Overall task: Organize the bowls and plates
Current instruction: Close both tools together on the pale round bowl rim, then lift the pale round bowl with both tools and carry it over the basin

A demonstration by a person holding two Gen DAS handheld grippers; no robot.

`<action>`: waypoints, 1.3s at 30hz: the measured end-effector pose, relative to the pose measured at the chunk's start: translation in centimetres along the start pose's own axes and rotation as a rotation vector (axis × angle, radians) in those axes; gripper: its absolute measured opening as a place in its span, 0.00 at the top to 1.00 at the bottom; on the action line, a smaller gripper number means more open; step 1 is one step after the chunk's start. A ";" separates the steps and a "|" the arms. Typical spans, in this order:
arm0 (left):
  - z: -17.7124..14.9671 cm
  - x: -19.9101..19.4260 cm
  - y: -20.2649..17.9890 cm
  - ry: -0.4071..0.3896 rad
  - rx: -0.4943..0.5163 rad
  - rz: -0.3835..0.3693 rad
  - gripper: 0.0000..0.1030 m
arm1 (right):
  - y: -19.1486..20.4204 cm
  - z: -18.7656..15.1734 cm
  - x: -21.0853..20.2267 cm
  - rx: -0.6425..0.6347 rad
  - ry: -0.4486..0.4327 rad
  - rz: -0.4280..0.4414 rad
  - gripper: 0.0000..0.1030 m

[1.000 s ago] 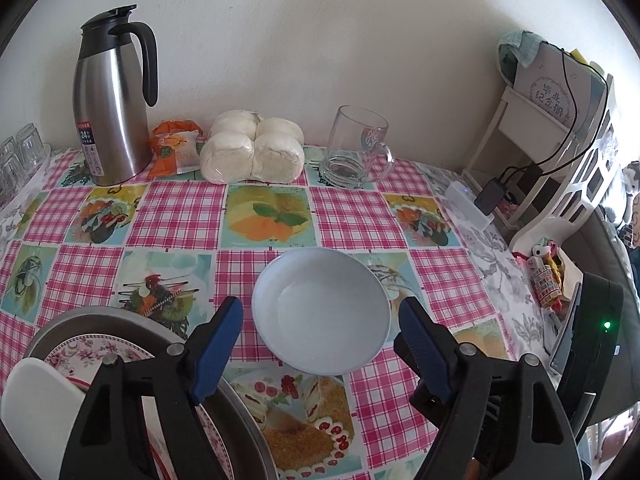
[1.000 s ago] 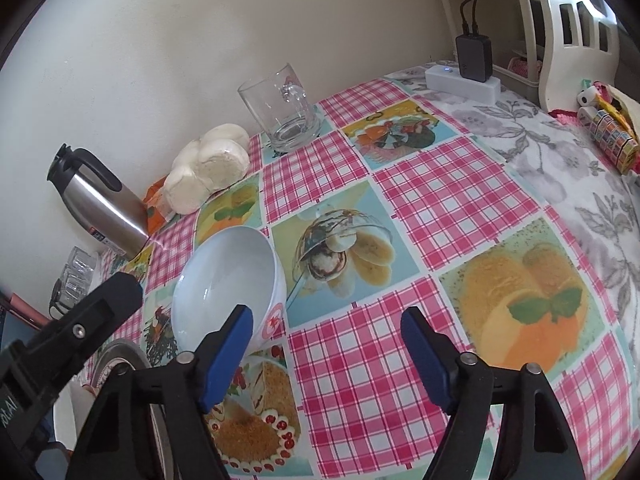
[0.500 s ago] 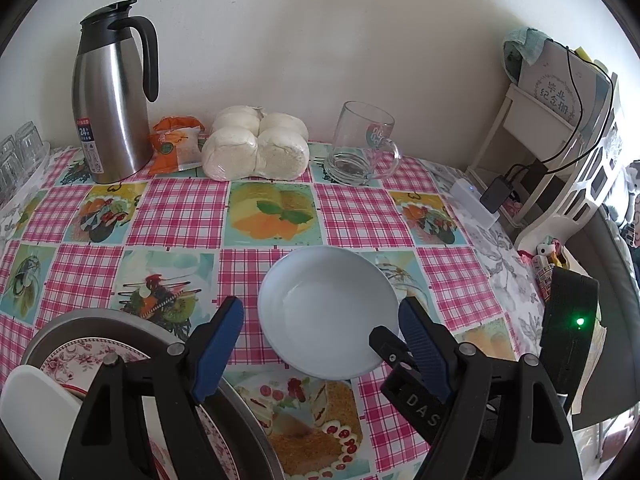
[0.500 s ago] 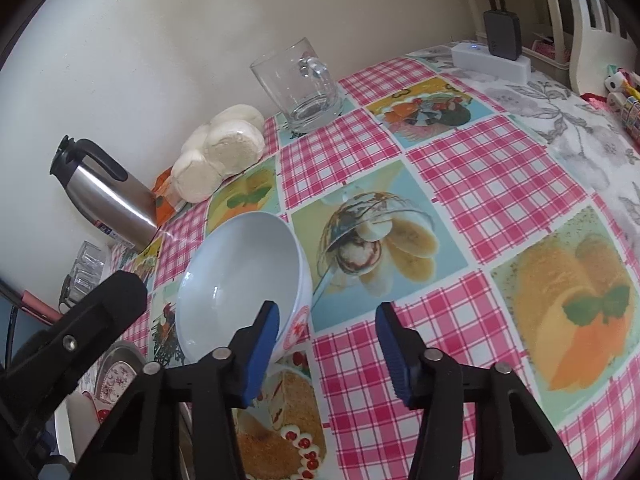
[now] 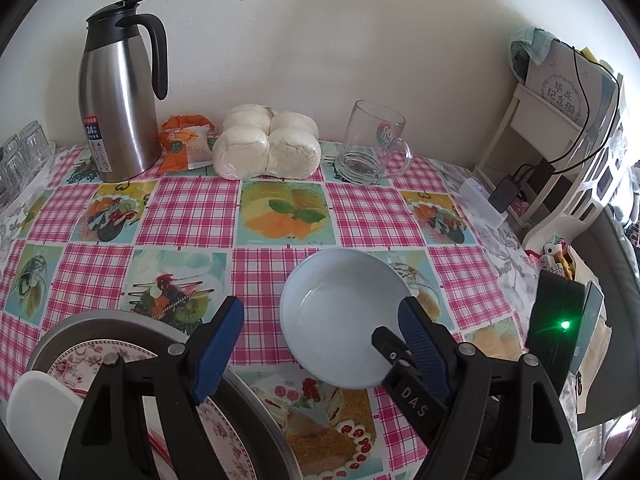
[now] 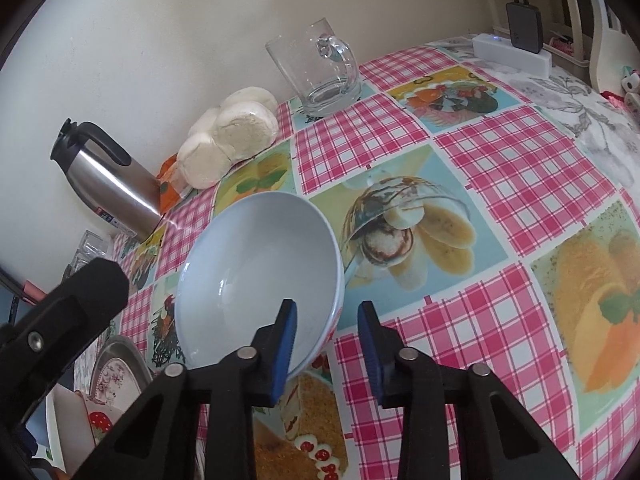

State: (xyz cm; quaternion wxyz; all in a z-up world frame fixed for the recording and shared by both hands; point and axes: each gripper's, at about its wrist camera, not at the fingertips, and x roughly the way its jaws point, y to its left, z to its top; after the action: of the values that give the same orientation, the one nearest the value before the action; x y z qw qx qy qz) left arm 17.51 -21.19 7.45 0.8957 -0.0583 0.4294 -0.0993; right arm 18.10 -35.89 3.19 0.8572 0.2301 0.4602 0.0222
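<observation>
The right tool (image 6: 327, 342) tips steeply down, its jaws closing astride the near rim of the pale blue bowl (image 6: 260, 272); the outer pad seems not quite touching. The bowl sits on the checked desk (image 6: 500, 168). The left tool (image 5: 322, 344) hangs wide open and empty, beside a metal tray (image 5: 256, 412) of plates.

Setting: home dining table.
Checked fruit-print tablecloth (image 5: 192, 216), steel thermos jug (image 5: 116, 92), bagged steamed buns (image 5: 266, 142), glass mug (image 5: 374, 142), plain wall.
</observation>
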 end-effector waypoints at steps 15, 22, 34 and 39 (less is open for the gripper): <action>-1.6 2.6 -1.6 0.092 0.084 0.036 0.69 | -3.4 0.2 -0.4 0.043 0.050 0.046 0.94; -2.3 3.5 -2.3 0.093 0.146 0.091 0.86 | -3.8 0.1 -0.4 0.059 0.056 0.056 0.93; -2.3 3.4 -2.4 0.084 0.140 0.052 0.86 | -4.3 0.2 -1.2 0.083 0.060 0.062 0.93; -1.7 2.1 -2.3 0.054 0.117 0.030 0.86 | -3.6 0.8 -2.6 0.062 0.033 0.063 0.93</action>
State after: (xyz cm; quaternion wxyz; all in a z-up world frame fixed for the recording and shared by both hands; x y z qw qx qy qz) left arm 17.23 -23.91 5.23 0.8870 0.0034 0.4478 -0.1126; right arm 16.63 -40.04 4.07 0.8408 0.2704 0.4673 0.0390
